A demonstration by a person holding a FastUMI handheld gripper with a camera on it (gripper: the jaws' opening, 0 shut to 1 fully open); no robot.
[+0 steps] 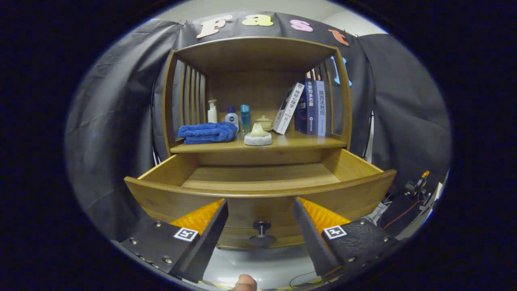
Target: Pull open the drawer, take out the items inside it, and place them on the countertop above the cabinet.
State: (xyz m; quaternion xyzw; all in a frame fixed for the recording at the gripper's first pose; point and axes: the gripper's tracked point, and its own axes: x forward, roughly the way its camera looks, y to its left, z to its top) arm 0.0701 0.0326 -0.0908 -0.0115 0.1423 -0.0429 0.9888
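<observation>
On the bench above the cabinet, from left to right, lie a blue towel, bottles, a small pale dish and books. The drawer stands pulled out and looks empty, so the task seems nearly done. The gripper has its jaws spread, empty, flanking the knob, with free room before the drawer's front edge.

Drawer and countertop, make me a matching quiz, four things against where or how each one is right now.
Things:
1. drawer
2. blue towel
3. books
4. drawer knob

Places or states:
A. between the open gripper's fingers
B. pulled open, visible floor bare
C. folded at the countertop's left end
D. standing at the countertop's right end

Pairs: 1-B, 2-C, 3-D, 4-A
</observation>
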